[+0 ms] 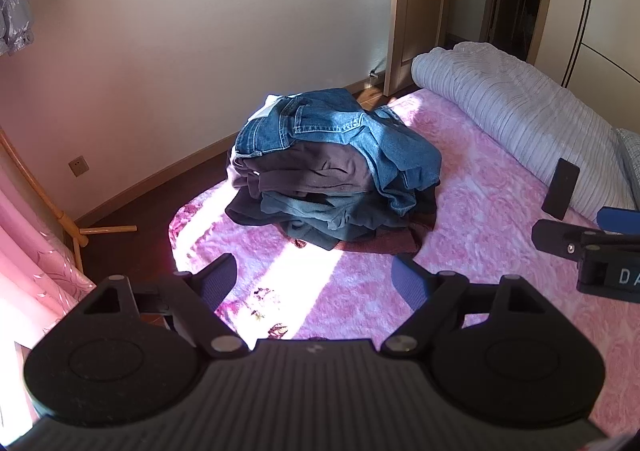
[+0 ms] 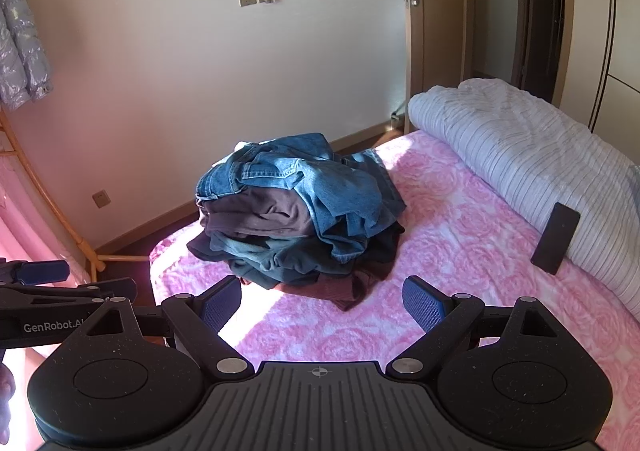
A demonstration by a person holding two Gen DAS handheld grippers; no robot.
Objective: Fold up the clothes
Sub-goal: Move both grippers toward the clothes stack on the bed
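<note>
Heaped clothes pile (image 1: 336,171) on pink bed (image 1: 460,251); both claws, left claw (image 1: 316,283) and right claw (image 2: 322,305), wide, empty.

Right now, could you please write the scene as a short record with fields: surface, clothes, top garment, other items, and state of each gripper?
surface: bed with pink floral blanket
clothes: unfolded pile near the foot corner of the bed
top garment: blue jeans, draped over a brown garment
other items: rolled striped duvet; black phone leaning on it
left gripper: open, empty, short of the pile
right gripper: open, empty, short of the pile
folding: not yet started
</note>
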